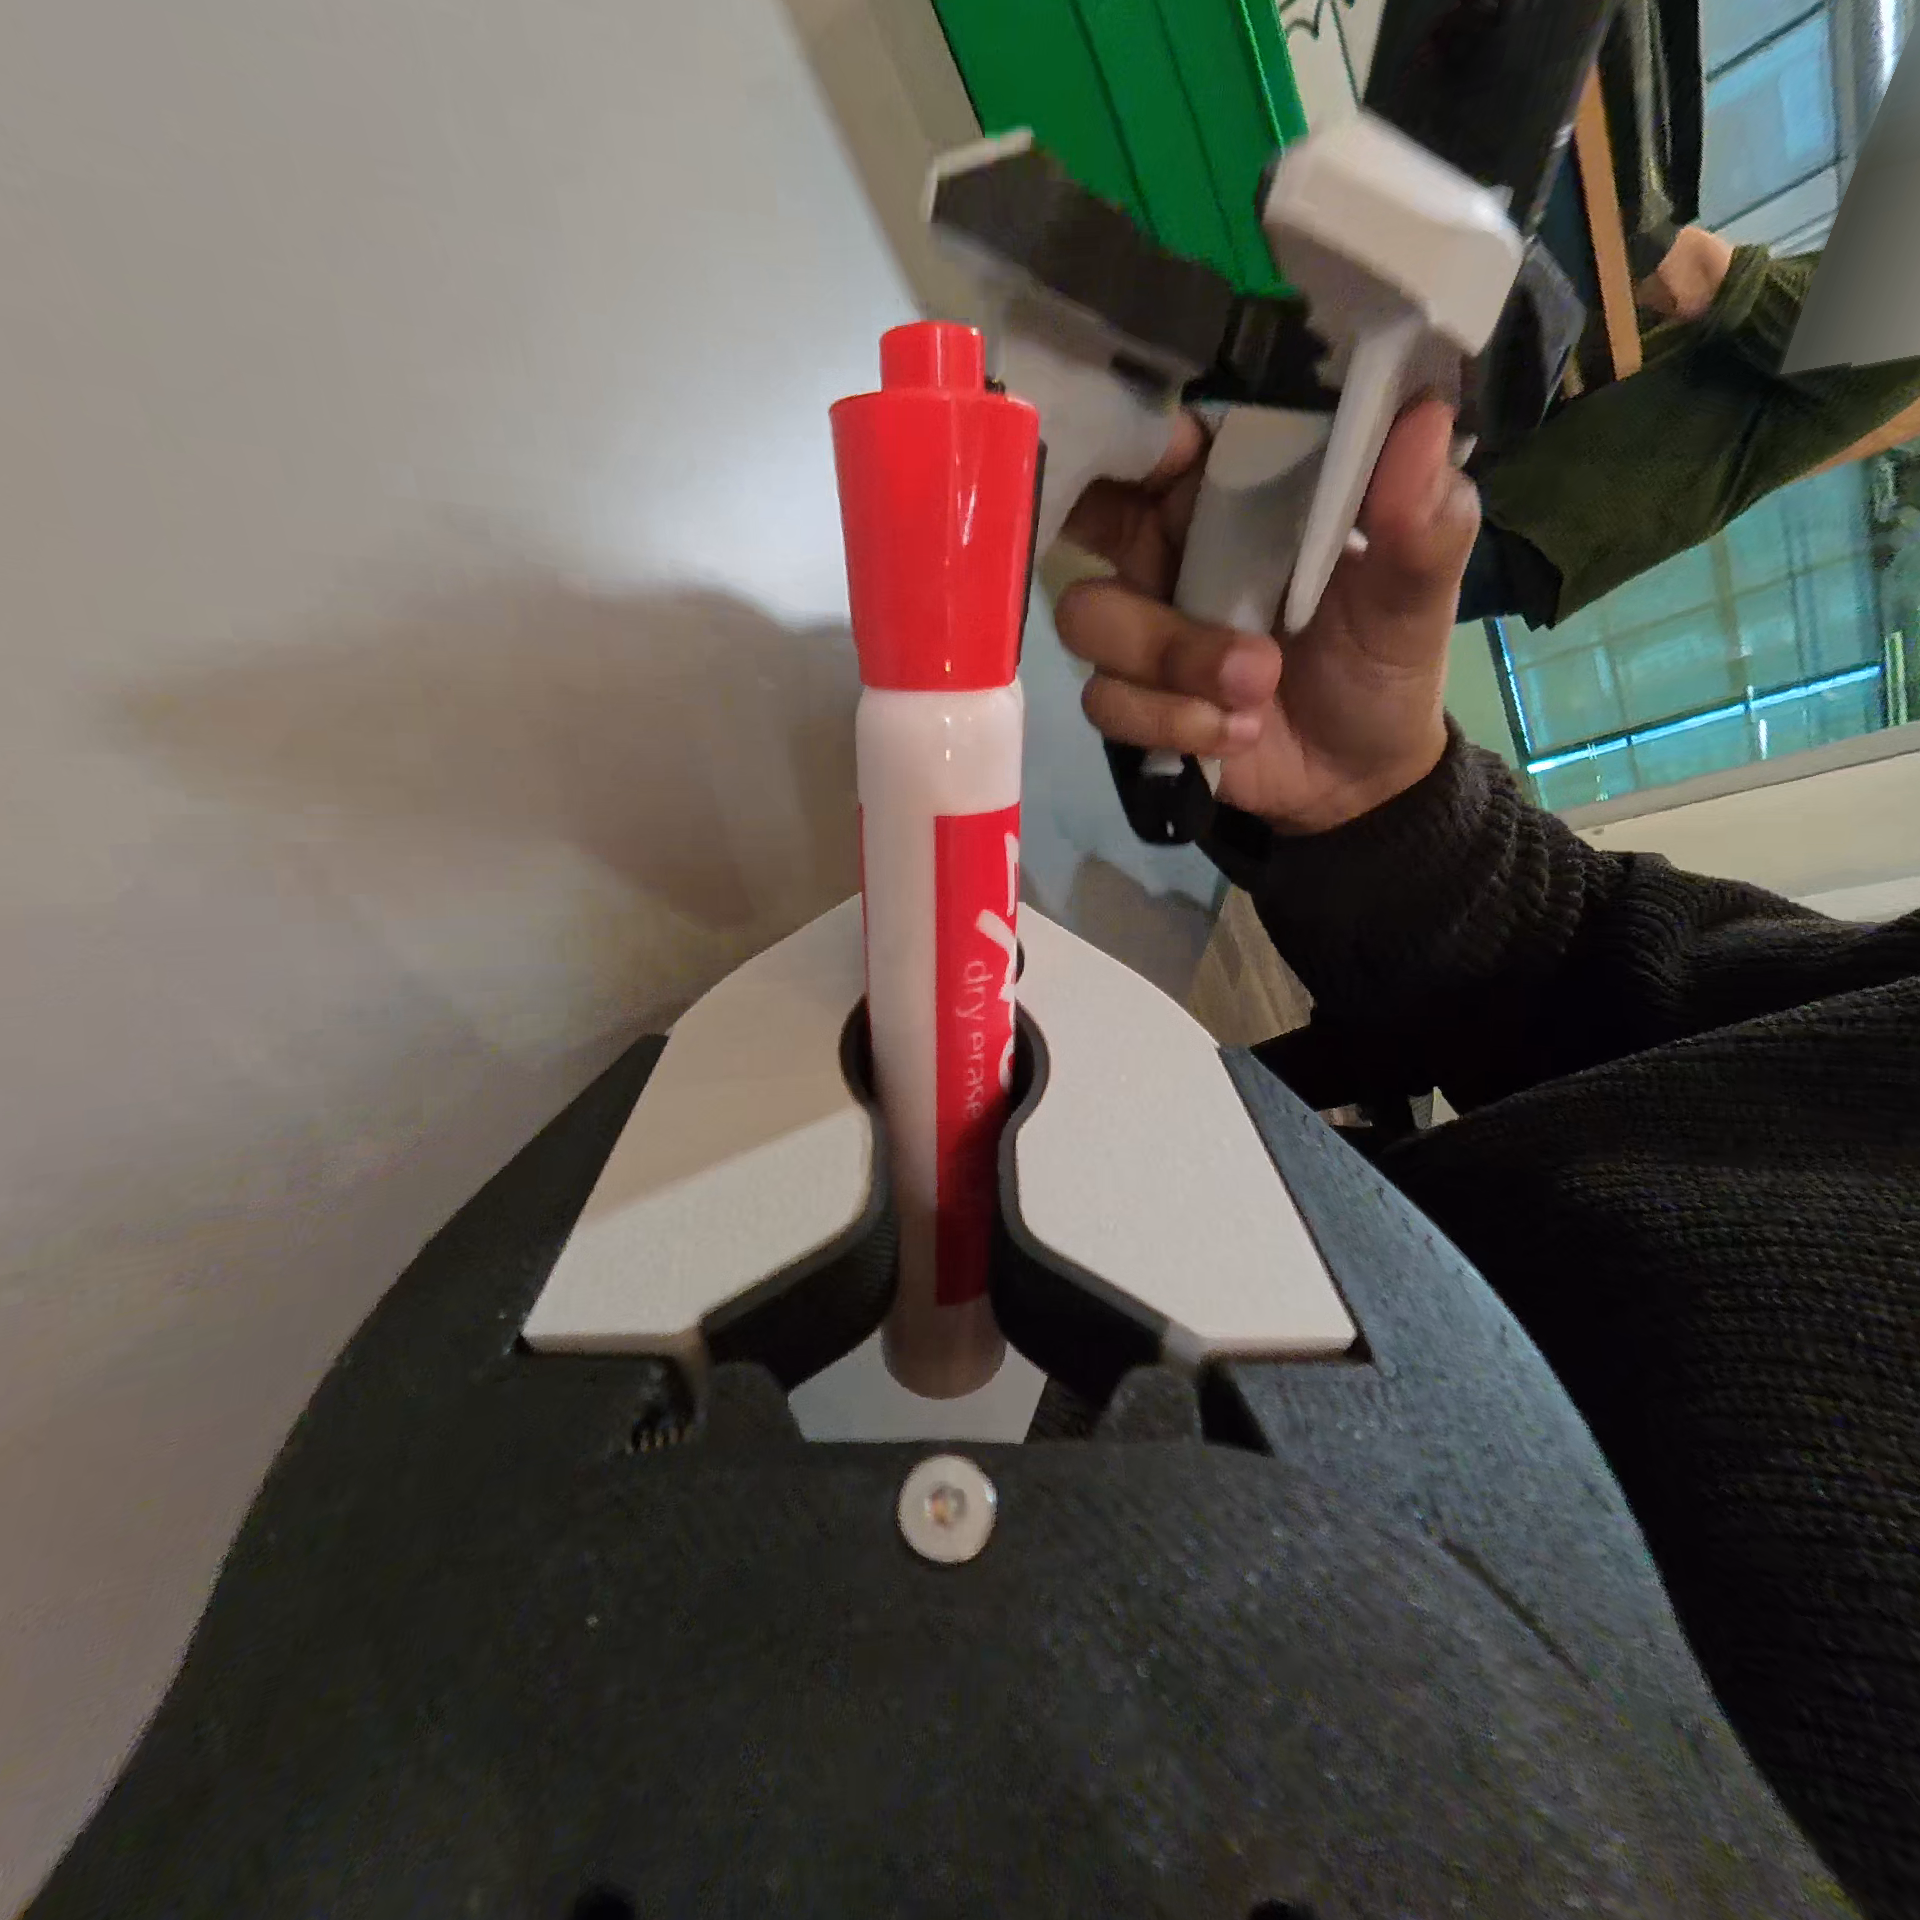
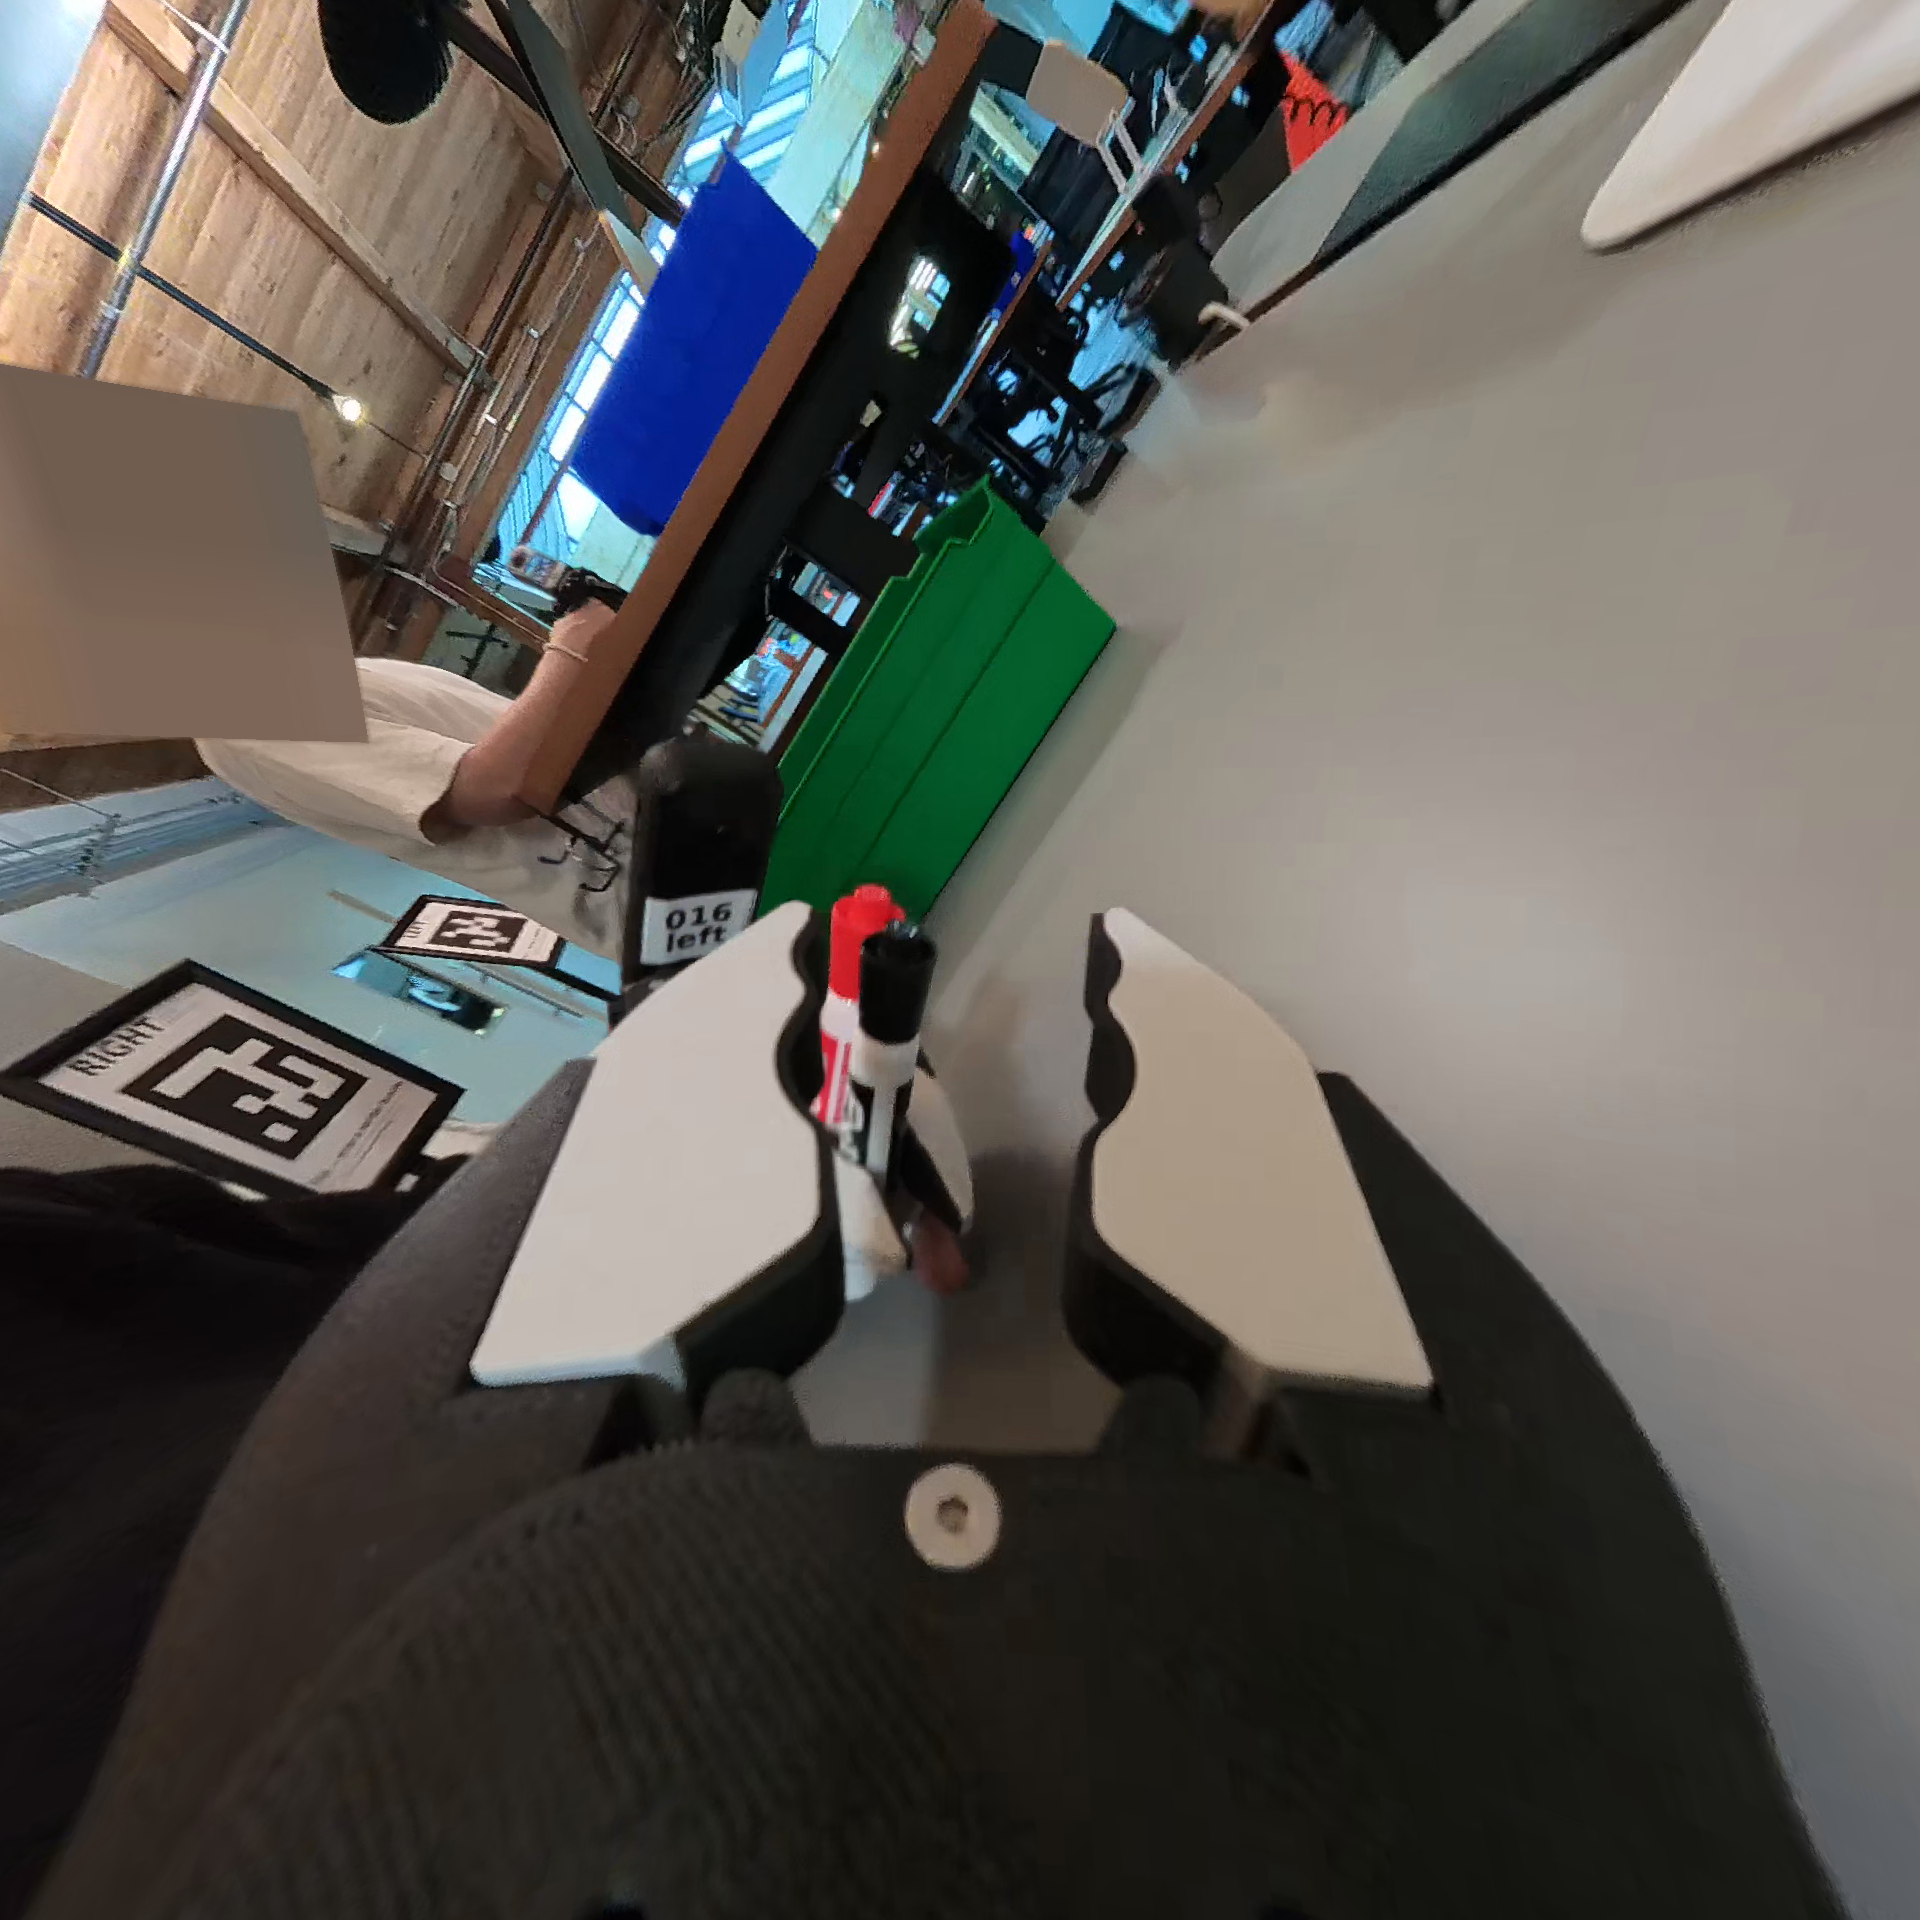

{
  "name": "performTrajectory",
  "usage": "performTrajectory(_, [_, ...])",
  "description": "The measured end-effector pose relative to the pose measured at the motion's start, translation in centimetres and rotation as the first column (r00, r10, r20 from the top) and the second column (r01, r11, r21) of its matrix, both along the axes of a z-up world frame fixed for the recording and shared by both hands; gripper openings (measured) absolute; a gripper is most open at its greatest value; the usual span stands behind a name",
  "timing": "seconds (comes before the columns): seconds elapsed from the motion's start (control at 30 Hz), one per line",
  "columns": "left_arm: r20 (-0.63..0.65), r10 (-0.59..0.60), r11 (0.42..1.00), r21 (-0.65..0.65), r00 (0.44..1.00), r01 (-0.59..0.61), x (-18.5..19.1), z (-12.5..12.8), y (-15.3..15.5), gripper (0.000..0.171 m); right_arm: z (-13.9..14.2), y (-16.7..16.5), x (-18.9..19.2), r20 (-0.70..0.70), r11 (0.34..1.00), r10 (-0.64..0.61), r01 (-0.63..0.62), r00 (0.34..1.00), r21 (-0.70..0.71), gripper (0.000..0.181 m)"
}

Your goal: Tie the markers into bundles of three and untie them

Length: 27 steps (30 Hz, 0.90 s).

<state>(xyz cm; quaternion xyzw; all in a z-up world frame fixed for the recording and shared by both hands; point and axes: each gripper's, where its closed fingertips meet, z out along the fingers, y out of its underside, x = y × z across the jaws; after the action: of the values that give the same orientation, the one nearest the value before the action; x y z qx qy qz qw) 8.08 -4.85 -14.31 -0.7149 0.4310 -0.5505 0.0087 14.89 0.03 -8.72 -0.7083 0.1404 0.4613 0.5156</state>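
while the left gripper [image 1: 940,997] is clamped tight on a red-capped marker [image 1: 935,665], its two white fingers [image 1: 717,1164] meet around the white barrel and hold it pointing straight ahead, cap outward, above a pale grey table [image 1: 312,520]. a sliver of a second, black-capped marker [image 1: 1029,540] shows just behind the red cap, touching it.

beyond and to the right in the left wrist view, a person's hand [image 1: 1278,665] in a dark knitted sleeve [image 1: 1558,987] grips the handle of the right gripper, which is blurred; a green tray [image 1: 1143,125] lies on the table behind it.

in the right wrist view, the right gripper [image 2: 951,997] is spread wide and has hold of nothing. the red marker [image 2: 847,997] and the black marker [image 2: 888,1049] stand side by side in the gap, close against the left-hand white finger [image 2: 675,1174]; whether they touch that finger cannot be told. the green tray [image 2: 956,707] sits farther off on the table [image 2: 1507,727], and a black post with a white label [image 2: 701,862] stands beside it.
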Motion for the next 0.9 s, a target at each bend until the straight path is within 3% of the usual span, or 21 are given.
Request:
performTrajectory(0.13, [-0.002,0.052,0.999,0.001,0.999,-0.052,-1.7,-0.1,0.5,0.015,2.4,2.4,-0.4,0.134,0.999,0.016,-0.020,0.991,0.029,0.047])
performTrajectory(0.3, [-0.003,0.131,0.991,0.007,0.991,-0.131,-4.0,-0.1,1.2,0.014,6.2,6.8,-5.9,0.337,0.973,0.201,-0.227,0.920,0.037,0.049])
performTrajectory(0.43, [-0.006,0.184,0.983,0.018,0.983,-0.184,-5.4,-0.3,1.8,0.015,8.8,12.5,-12.9,0.563,0.905,0.346,-0.425,0.750,0.010,0.050])
performTrajectory(0.53, [-0.013,0.211,0.977,0.023,0.977,-0.210,-6.4,-0.6,2.1,0.014,9.9,16.1,-19.6,0.649,0.801,0.487,-0.595,0.585,-0.064,0.048])
performTrajectory(0.6, [-0.019,0.222,0.975,0.010,0.975,-0.222,-6.9,-0.8,2.1,0.015,9.2,18.5,-23.6,0.680,0.734,0.563,-0.662,0.469,-0.151,0.046])
performTrajectory(0.7, [-0.016,0.244,0.970,-0.001,0.970,-0.244,-7.7,-0.8,2.0,0.015,5.6,22.0,-28.3,0.700,0.637,0.664,-0.688,0.263,-0.346,0.045])
performTrajectory(0.8, [-0.014,0.264,0.965,-0.008,0.965,-0.264,-8.7,-0.7,1.8,0.015,0.9,24.6,-30.9,0.653,0.550,0.753,-0.622,0.080,-0.557,0.043])
performTrajectory(0.9, [-0.006,0.278,0.961,-0.012,0.961,-0.278,-9.4,-0.5,1.6,0.015,-3.8,26.0,-31.2,0.578,0.478,0.812,-0.479,-0.078,-0.736,0.042])
